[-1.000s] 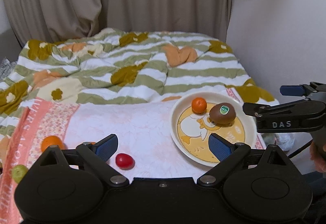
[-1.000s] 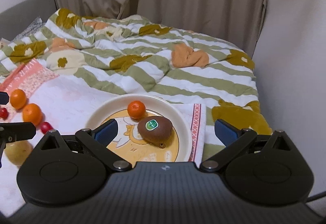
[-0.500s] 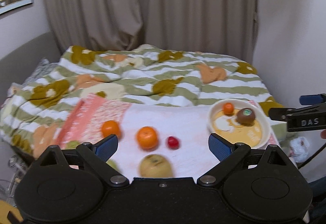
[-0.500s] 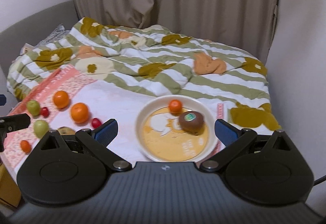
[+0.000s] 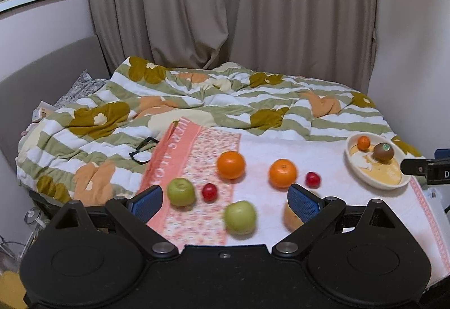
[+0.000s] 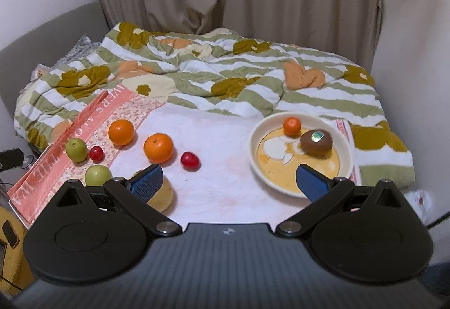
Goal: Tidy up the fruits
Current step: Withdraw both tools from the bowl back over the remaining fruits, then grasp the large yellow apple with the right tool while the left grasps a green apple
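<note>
At the far left of the bed, on the pink patterned edge of the towel, a green apple lies beside a small red fruit, with a second green apple nearer the camera; behind them an orange rests on the patterned strip; further right, on the pale part of the towel, a second orange sits just beside another small red fruit; a yellowish fruit lies nearest, partly hidden behind a blue pad in both views (its kind cannot be told); the left hand-held gripper hovers above this scattered group with its jaws spread wide and nothing between them, the pads flanking the nearer green apple from above without touching it; to the right the cream plate with a yellow picture stands on the towel, well apart from the loose fruit; in it a small mandarin sits at the back and a brown kiwi with a green sticker lies just beside it; the right hand-held gripper hangs over the towel between the loose fruit and the plate, jaws likewise wide apart and empty, its right pad over the plate's near rim.
</note>
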Tool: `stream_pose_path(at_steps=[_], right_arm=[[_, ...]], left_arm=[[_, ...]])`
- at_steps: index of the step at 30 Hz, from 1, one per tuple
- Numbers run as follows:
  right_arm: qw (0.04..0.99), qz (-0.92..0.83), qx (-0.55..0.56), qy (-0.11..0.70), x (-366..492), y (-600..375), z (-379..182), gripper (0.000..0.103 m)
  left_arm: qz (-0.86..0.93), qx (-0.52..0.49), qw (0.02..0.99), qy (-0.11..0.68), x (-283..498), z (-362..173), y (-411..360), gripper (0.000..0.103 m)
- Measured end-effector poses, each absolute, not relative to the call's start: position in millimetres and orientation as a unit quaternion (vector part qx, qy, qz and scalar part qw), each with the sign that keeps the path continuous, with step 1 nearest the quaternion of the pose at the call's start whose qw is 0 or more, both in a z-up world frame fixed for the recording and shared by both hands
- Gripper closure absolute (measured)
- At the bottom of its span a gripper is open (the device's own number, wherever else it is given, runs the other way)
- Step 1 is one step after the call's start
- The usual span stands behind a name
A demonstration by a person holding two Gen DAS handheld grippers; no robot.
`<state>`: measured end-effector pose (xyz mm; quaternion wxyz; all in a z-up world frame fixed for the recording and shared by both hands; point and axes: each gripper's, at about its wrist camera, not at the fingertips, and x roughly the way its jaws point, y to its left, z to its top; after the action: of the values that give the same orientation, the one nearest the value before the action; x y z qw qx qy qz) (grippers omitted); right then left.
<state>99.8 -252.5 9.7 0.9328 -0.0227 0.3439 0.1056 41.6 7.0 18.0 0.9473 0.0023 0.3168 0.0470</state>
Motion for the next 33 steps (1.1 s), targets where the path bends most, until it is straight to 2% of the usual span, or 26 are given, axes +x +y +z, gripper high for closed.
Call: stream_pose_path(at_steps=[12,22,31,33], right_arm=[[0.93,0.051,0.009,0.365,95,-172,-33,0.0],[0.923,0.03,0.01,0.383,122,-134,-75,0.0],[0.913,0.028,0.005,0.408,143,-120,-101,0.0],[0.911,0.029,0.005,0.411,146,-117,-103,0.0]], left_arm=[[-0.015,0.039,0.938,0.344,86,-27,97,0.006],[-0.048,0.086,0.921,0.376,144,-73,122,0.008],[-0.079,0.11,0.901,0.413,176,-106,118,0.017],[-0.083,0.107,0.898,0.418,181,-109,118,0.023]])
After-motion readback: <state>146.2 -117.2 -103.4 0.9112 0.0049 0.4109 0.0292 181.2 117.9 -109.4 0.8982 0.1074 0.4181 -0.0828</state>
